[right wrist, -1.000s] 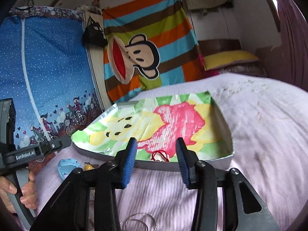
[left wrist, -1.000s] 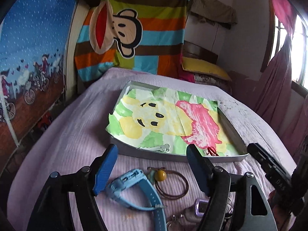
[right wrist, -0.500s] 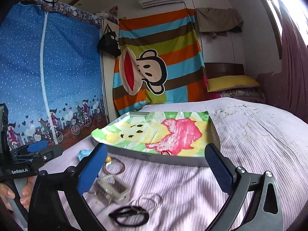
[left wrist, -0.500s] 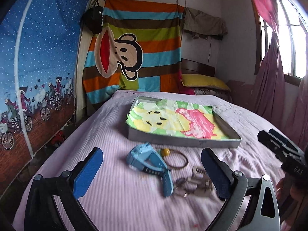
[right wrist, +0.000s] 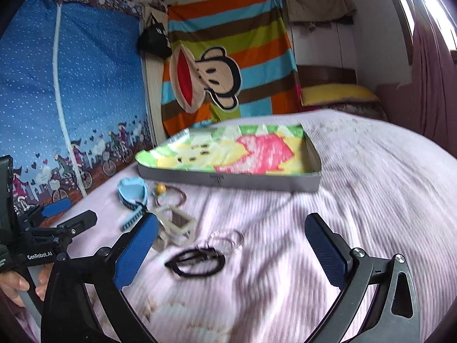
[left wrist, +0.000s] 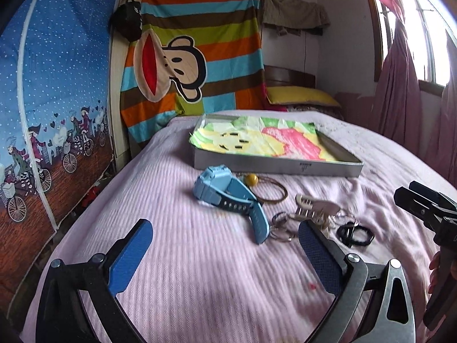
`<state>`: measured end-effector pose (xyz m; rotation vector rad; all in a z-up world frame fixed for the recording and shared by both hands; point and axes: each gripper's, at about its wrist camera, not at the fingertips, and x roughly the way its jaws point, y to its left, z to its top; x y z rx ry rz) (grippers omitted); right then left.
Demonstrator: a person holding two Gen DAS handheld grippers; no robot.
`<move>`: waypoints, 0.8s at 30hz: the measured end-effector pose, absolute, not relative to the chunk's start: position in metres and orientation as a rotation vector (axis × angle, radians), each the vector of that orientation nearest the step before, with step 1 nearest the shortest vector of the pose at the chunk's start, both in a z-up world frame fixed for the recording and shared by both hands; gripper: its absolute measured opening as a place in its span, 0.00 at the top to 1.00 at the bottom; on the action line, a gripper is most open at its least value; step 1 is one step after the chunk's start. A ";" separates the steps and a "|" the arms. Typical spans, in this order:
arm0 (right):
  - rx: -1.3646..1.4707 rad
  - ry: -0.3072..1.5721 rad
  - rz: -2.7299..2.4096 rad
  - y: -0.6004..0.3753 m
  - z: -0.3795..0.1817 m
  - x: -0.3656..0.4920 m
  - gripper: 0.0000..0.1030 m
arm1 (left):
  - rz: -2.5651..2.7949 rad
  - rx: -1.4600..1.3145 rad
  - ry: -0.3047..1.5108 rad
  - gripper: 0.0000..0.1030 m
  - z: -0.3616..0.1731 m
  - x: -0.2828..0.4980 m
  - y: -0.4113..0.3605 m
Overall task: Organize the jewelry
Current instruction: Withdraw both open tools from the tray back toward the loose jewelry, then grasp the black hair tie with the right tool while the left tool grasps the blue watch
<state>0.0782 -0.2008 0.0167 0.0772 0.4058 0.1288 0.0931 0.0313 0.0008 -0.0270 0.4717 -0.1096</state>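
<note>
Both grippers, left (left wrist: 224, 254) and right (right wrist: 231, 250), hang wide open and empty over the bed (left wrist: 200, 271); a blue watch (left wrist: 228, 197) lies ahead of the left jaws, a black hair tie (right wrist: 194, 261) between the right.

One grey tray (left wrist: 274, 168), one blue watch (left wrist: 225, 193), one black hair tie (right wrist: 194, 261), one beaded bangle (left wrist: 268, 190), two open grippers.

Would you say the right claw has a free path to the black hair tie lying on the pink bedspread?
Probably yes: the right claw is open, empty, and the black hair tie lies uncovered just ahead between its fingers.
</note>
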 end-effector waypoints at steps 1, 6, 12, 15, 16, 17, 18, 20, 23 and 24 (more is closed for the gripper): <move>0.082 0.419 0.128 -0.202 0.013 0.079 0.02 | -0.110 -0.022 0.481 0.00 -0.001 0.094 0.031; 0.085 0.479 0.141 -0.198 0.002 0.087 0.02 | -0.137 -0.015 0.521 0.00 -0.006 0.101 0.028; 0.071 0.544 0.167 -0.186 -0.013 0.096 0.02 | -0.158 -0.003 0.548 0.03 -0.010 0.110 0.024; 0.048 0.557 0.175 -0.178 -0.016 0.097 0.02 | -0.175 -0.004 0.563 0.12 -0.012 0.112 0.024; 0.043 0.560 0.178 -0.176 -0.017 0.097 0.03 | -0.180 -0.005 0.572 0.15 -0.013 0.114 0.024; 0.044 0.565 0.181 -0.175 -0.017 0.098 0.03 | -0.182 -0.007 0.577 0.16 -0.013 0.116 0.024; 0.045 0.570 0.185 -0.174 -0.017 0.098 0.04 | -0.188 -0.011 0.583 0.19 -0.014 0.117 0.024; 0.059 0.583 0.198 -0.173 -0.018 0.100 0.14 | -0.200 -0.020 0.591 0.26 -0.014 0.121 0.023; 0.101 0.615 0.213 -0.175 -0.023 0.104 0.29 | -0.218 -0.036 0.607 0.32 -0.015 0.127 0.022; 0.116 0.626 0.214 -0.176 -0.025 0.106 0.31 | -0.222 -0.040 0.612 0.33 -0.016 0.129 0.021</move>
